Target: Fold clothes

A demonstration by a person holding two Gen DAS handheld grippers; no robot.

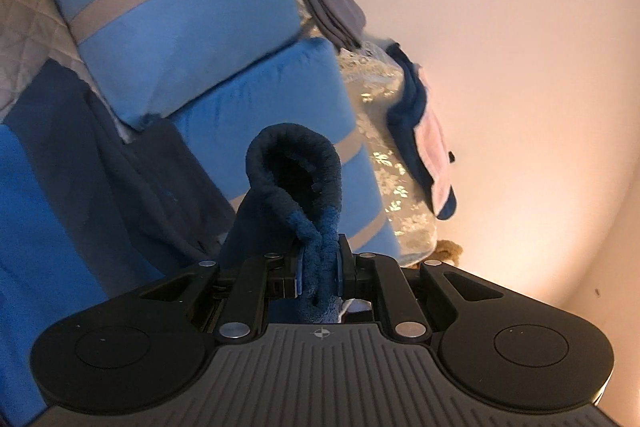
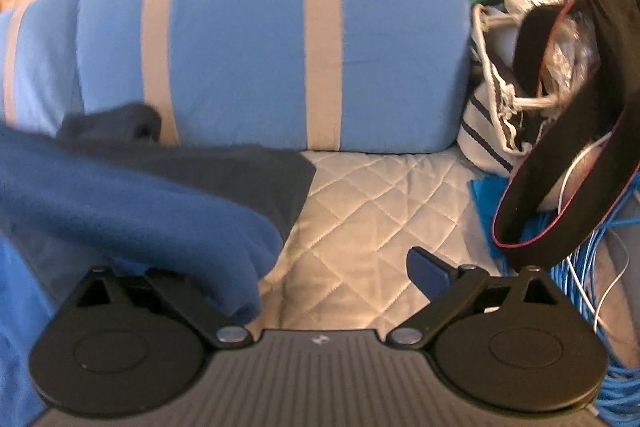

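In the left wrist view my left gripper (image 1: 318, 247) is shut on a bunched fold of the dark blue fleece garment (image 1: 296, 163). The fold loops up in front of the jaws. In the right wrist view my right gripper (image 2: 332, 267) stands wide open over the quilted cover (image 2: 360, 207). The same blue fleece (image 2: 140, 203) drapes across from the left and covers the left finger. The right finger's blue pad (image 2: 426, 267) is bare, and nothing is pinched between the jaws. A dark grey garment (image 2: 240, 167) lies under the fleece.
Blue pillows with tan stripes (image 2: 260, 27) lean at the back. At the right are a striped white bag (image 2: 488, 115), a black bag with red trim (image 2: 560, 187) and blue cables (image 2: 600, 267). The left wrist view shows pillows (image 1: 168, 7), a navy and pink garment (image 1: 424, 131) and the wall (image 1: 520, 67).
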